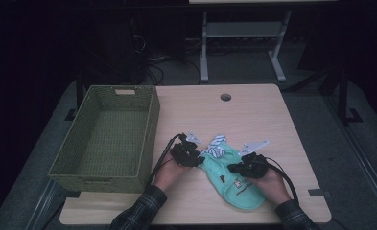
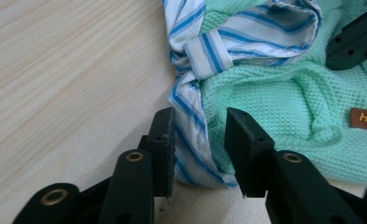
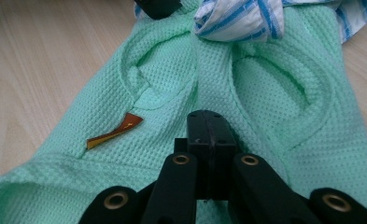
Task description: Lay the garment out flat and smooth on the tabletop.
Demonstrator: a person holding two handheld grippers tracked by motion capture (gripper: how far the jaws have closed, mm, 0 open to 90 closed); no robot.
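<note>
Spread a little, with the blue-and-white striped collar [image 2: 190, 116] of the garment between the two jaws: left gripper [image 2: 197, 140] not yet closed on the cloth, seemingly placed to take that edge. Pressed together, tips down on the mint-green waffle-knit garment [image 3: 246, 93], near its middle seam: right gripper [image 3: 209, 135]. Cannot tell whether a fold is pinched there or the cloth is merely pressed down; probably for keeping the body still while the other side takes the collar.

In the high view, left gripper [image 1: 188, 154] at 9 o'clock of the garment [image 1: 229, 179], right gripper [image 1: 246, 168] on top of it, a hand behind each. Small brown label [image 3: 116, 133] at 9 o'clock of the right jaws. Garment flat on the wooden table [image 1: 272, 124], collar end toward 12 o'clock, at the near middle of the table.

At 9 o'clock of all this, apart from the garment, a green woven basket [image 1: 150, 139], nothing visible inside; likely the destination after folding, though only a guess.
</note>
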